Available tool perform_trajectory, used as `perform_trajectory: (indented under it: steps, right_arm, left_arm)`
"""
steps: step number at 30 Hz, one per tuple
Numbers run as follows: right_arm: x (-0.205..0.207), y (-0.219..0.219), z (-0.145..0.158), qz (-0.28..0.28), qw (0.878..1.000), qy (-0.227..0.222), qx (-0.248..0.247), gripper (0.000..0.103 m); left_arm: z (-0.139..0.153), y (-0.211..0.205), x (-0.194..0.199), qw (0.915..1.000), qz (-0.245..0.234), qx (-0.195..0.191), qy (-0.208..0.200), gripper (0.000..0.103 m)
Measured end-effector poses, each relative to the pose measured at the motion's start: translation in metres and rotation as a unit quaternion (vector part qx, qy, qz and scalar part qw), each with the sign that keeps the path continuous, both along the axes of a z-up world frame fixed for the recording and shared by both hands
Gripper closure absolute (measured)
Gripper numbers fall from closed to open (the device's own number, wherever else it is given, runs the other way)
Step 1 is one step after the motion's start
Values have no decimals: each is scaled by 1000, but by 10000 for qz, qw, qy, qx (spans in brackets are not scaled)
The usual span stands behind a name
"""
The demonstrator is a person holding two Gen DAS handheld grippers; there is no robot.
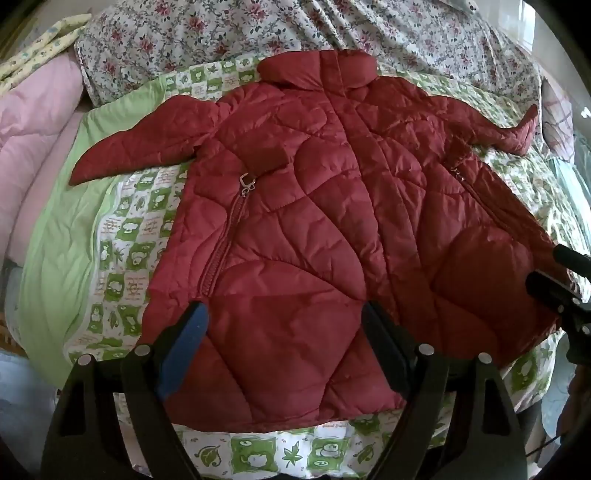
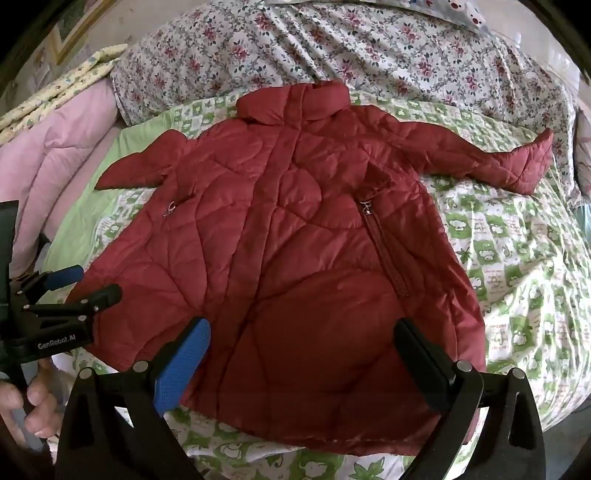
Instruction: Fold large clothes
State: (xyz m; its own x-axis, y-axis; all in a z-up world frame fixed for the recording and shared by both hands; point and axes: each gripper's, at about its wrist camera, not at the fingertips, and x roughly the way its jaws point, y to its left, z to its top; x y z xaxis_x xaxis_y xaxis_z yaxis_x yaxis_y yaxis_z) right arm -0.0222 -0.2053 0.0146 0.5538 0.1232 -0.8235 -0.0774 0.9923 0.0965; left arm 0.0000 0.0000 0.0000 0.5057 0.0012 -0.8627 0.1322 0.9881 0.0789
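From your left wrist camera, you see a big red puffy jacket [image 1: 314, 206] lying flat on the bed. It rests front side up on a green and white blanket [image 1: 125, 236] with little pictures on it. Both sleeves stick out to the sides, and the collar points away from you. A silver zipper pull [image 1: 248, 183] sits on the pocket at the left. Your left tool [image 1: 284, 347] hangs over the bottom part of the jacket — its two fingers are spread wide and pinch nothing. One finger has a blue pad [image 1: 184, 350]. At the right edge you can see a bit of your right tool [image 1: 565, 280]. Behind the jacket is a flowery quilt [image 1: 258, 33], and a pink quilt [image 1: 33, 129] lies at the left.

From your right wrist camera, you see the same jacket [image 2: 295, 236] spread out on the blanket [image 2: 517, 251]. Your right tool [image 2: 303, 354] is over the jacket's bottom edge — its fingers are spread wide too, with nothing held. At the left, your left tool [image 2: 70, 284] pokes in near the jacket's side, and your hand [image 2: 33, 402] grips its handle. The flowery quilt [image 2: 369, 48] is at the far side.
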Motion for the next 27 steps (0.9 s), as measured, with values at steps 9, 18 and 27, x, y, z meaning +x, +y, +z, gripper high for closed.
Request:
perform_trajectory:
  steps: [9,18,27]
  right_arm:
    - [1,2,1,-9,10000,-11,-5,3]
    - [0,1,2,13,10000,-40,11,3]
    - [0,0,5,14,10000,-51,43,3]
  left_arm:
    - [1,-1,1,10000,1,6,-4,17]
    - [-1,-9,-2,10000,-6,-5,19,17]
    - [-1,-4,-1,9999,-40,53,-106,17]
